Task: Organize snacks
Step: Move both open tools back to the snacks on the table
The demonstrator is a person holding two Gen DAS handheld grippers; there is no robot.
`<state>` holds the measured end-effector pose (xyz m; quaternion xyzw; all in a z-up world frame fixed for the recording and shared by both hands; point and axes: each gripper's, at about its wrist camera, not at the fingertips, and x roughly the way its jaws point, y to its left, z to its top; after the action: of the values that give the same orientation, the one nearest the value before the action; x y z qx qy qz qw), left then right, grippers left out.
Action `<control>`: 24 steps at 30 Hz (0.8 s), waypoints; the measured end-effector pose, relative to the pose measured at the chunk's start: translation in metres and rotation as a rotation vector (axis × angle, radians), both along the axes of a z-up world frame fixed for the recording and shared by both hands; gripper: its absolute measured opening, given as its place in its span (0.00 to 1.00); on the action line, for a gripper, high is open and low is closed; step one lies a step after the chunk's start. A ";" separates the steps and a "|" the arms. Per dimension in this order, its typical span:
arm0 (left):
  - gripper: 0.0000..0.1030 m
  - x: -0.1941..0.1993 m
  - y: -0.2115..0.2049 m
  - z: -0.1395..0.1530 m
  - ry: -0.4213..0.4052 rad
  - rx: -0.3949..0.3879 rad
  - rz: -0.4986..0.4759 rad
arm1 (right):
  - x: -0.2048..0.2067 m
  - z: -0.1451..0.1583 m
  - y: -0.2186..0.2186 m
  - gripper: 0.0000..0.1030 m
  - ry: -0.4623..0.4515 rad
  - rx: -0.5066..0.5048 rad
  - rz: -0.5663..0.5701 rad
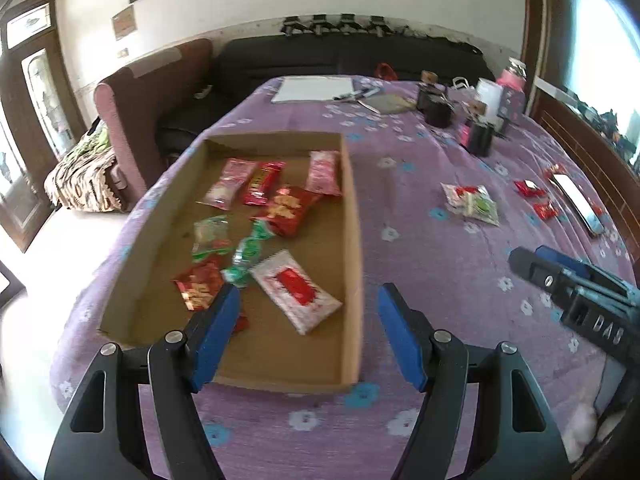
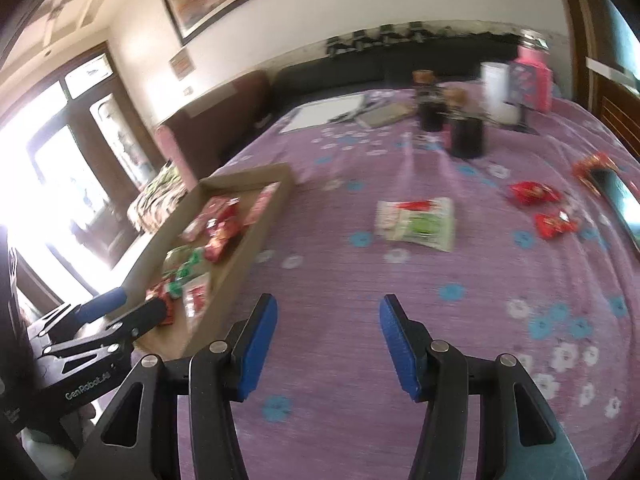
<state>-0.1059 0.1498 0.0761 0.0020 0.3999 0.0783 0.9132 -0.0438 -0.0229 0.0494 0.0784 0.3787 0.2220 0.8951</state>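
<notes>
Both empty with jaws apart, left gripper (image 1: 310, 328) hangs over cardboard tray (image 1: 354, 240); right gripper (image 2: 328, 344) should straddle the clear green-and-red packet (image 2: 416, 224) lying flat on the purple cloth (image 2: 360, 300), pinching low.

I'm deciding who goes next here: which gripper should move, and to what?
Probably the right gripper: move it forward to the white-and-green snack packet lying on the purple cloth, outside the cardboard box. Its jaws are open and empty, and that packet lies nearest ahead of it. The left gripper hangs open over the box, which already holds several snacks.
</notes>
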 end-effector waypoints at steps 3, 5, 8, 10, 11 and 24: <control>0.69 0.003 -0.012 -0.001 0.013 -0.007 -0.029 | 0.004 -0.005 -0.027 0.54 0.013 0.014 -0.044; 0.69 0.006 -0.019 -0.003 0.028 -0.033 -0.056 | 0.006 -0.010 -0.046 0.54 0.024 0.021 -0.076; 0.69 0.010 -0.029 -0.004 0.043 -0.082 -0.099 | 0.009 -0.016 -0.072 0.54 0.039 0.022 -0.124; 0.69 0.012 -0.033 -0.005 0.048 -0.111 -0.122 | 0.009 -0.021 -0.092 0.54 0.054 0.022 -0.161; 0.69 0.013 -0.036 -0.005 0.052 -0.133 -0.138 | 0.010 -0.023 -0.101 0.54 0.060 0.021 -0.176; 0.68 0.028 -0.055 -0.024 0.133 -0.273 -0.234 | 0.032 -0.020 -0.191 0.55 0.078 -0.026 -0.360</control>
<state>-0.0780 0.0947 0.0523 -0.0701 0.4634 -0.0838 0.8794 -0.0122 -0.2135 0.0289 0.1420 0.3959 0.0501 0.9059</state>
